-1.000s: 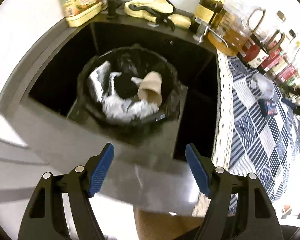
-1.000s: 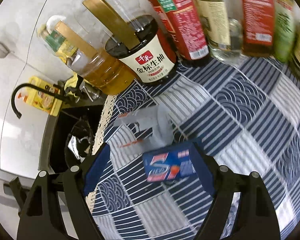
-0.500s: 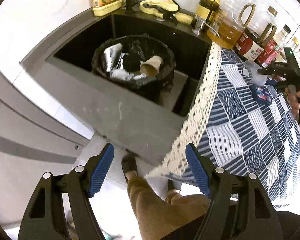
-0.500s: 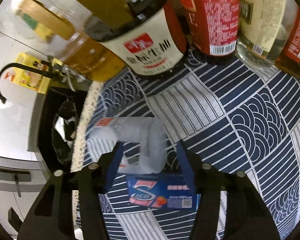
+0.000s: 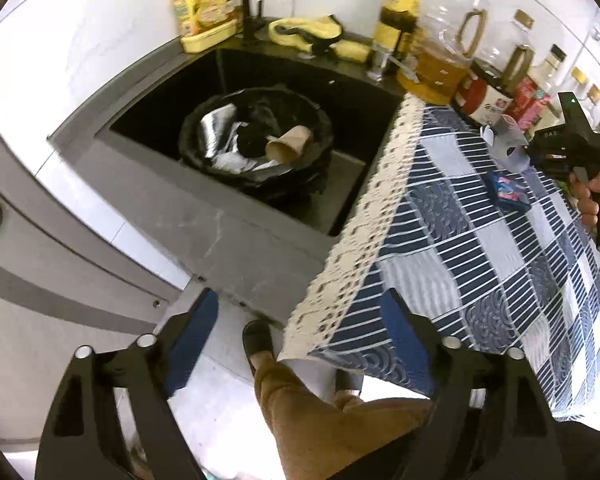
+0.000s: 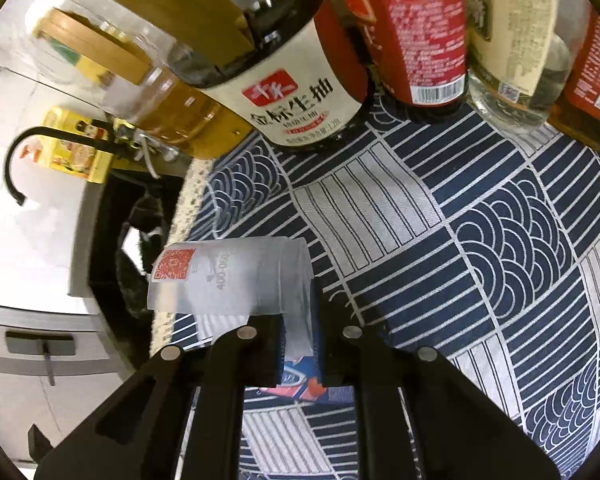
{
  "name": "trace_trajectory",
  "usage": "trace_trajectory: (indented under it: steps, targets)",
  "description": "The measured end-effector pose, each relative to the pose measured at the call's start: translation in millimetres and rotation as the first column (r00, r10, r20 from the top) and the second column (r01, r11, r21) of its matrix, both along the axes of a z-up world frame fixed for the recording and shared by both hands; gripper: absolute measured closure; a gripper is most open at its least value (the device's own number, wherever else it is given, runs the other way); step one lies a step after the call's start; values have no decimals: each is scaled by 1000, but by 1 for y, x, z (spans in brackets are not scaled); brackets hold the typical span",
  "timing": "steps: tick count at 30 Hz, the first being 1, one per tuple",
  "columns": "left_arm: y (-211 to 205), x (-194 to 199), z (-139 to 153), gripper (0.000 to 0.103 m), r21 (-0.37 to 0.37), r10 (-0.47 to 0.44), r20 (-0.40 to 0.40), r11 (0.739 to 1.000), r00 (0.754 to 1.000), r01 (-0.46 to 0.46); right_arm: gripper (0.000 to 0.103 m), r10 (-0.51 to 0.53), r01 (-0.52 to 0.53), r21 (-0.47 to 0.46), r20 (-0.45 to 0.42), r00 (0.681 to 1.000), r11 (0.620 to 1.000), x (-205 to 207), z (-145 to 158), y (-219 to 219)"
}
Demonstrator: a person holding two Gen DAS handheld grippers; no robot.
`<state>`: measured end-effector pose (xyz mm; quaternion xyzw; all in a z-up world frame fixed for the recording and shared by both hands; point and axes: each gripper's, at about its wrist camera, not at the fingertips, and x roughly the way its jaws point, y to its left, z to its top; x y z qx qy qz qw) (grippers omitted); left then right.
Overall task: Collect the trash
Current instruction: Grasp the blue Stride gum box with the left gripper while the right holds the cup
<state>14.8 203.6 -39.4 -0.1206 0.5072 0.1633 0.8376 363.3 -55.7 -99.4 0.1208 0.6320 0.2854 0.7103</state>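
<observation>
Plastic cup (image 6: 236, 276) pinched, seemingly, in right claw (image 6: 298, 344)

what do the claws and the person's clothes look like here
Both the left claw and the right claw have black angular frames with triangular cut-outs, silver round pivot bolts and blue pads. The right claw's black handle carries a small green light. The person wears tan trousers and dark slippers.

Each hand-held gripper (image 5: 300, 344) has black angular arms, silver screws and blue finger pads (image 5: 190, 340), and the person wears brown trousers (image 5: 320, 420) and dark slippers (image 5: 258, 338).
</observation>
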Motion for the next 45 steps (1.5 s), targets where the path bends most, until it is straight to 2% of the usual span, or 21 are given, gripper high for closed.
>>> trace_trajectory:
  steps: [5,9,10,12,17,22,27,31,34,38,45]
  targets:
    - [-25,26,10,21,15,-93,6,996,996,93,91,-3,1,97,27,1000,995,-11,22,-27]
    - [-53,53,17,21,49,-209,9,977,978,209,91,-17,10,150,42,999,989,-24,36,-56]
    - [-62,62,18,19,61,-245,13,968,969,244,91,-25,16,157,52,998,987,-29,40,-66]
    - [-72,73,17,7,71,-279,8,958,960,278,91,-55,44,159,69,996,986,-38,45,-87]
    - [-106,114,13,7,-3,-350,14,937,937,350,91,-138,117,224,81,987,968,-66,50,-143]
    - [-131,153,0,7,-112,-311,6,944,950,310,91,-194,160,302,88,977,940,-95,46,-191]
    - [-167,185,-16,7,-96,-317,-54,946,947,311,91,-237,200,325,77,968,924,-115,24,-221]
    - [-183,214,-34,7,-130,-296,-117,951,948,281,91,-249,207,368,70,966,907,-129,8,-233]
    - [-185,231,-43,7,-131,-254,-143,963,957,236,91,-253,212,410,48,966,887,-142,-5,-238]
    - [-186,250,-55,7,-183,-204,-174,968,963,172,90,-251,219,424,21,968,879,-158,-18,-243]
    - [-193,267,-62,7,-157,-176,-191,977,966,147,90,-264,227,443,23,964,867,-174,-26,-254]
